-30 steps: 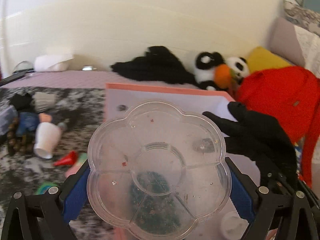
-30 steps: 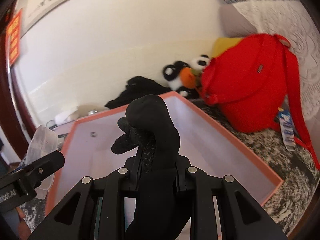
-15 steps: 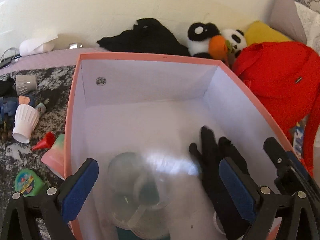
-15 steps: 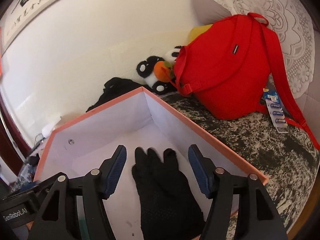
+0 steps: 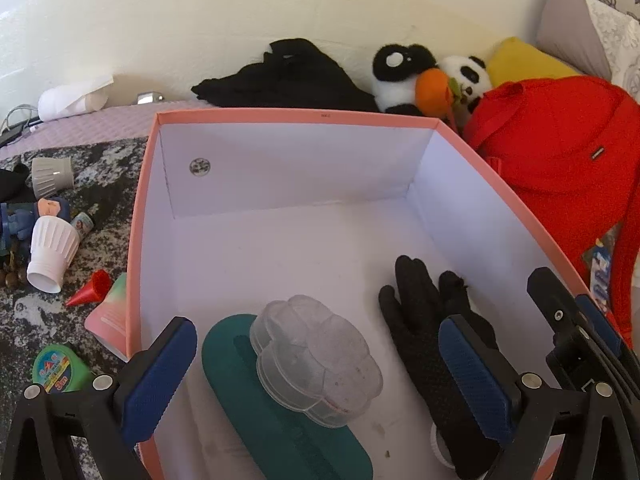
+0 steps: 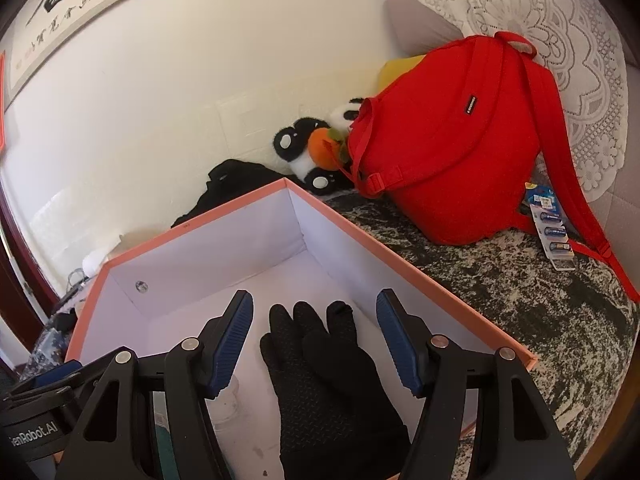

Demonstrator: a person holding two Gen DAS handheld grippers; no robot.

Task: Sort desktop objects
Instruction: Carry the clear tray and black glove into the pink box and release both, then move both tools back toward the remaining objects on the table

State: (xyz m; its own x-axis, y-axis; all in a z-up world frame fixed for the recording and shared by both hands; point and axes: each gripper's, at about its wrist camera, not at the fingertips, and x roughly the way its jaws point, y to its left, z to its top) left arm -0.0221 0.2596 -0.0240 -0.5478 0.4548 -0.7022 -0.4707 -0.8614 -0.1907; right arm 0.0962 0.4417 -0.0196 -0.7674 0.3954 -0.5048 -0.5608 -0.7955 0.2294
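A pink-rimmed white box (image 5: 292,116) fills both views; in the right wrist view its rim (image 6: 400,256) runs diagonally. Inside lie a clear flower-shaped container (image 5: 316,360) resting on a dark green oblong item (image 5: 272,408), and a black glove (image 5: 432,316), also in the right wrist view (image 6: 328,380). My left gripper (image 5: 316,380) is open and empty above the container. My right gripper (image 6: 316,340) is open and empty above the glove.
Left of the box lie a white cup (image 5: 52,252), a grey cup (image 5: 52,176), a red cone (image 5: 92,286), a green tape measure (image 5: 56,368) and a figurine (image 5: 24,216). A red backpack (image 6: 460,144), a panda plush (image 5: 424,80), black cloth (image 5: 288,76) and batteries (image 6: 552,232) sit beyond.
My left gripper opened and let the clear container drop into the box. My right gripper opened and let the black glove fall flat on the box floor.
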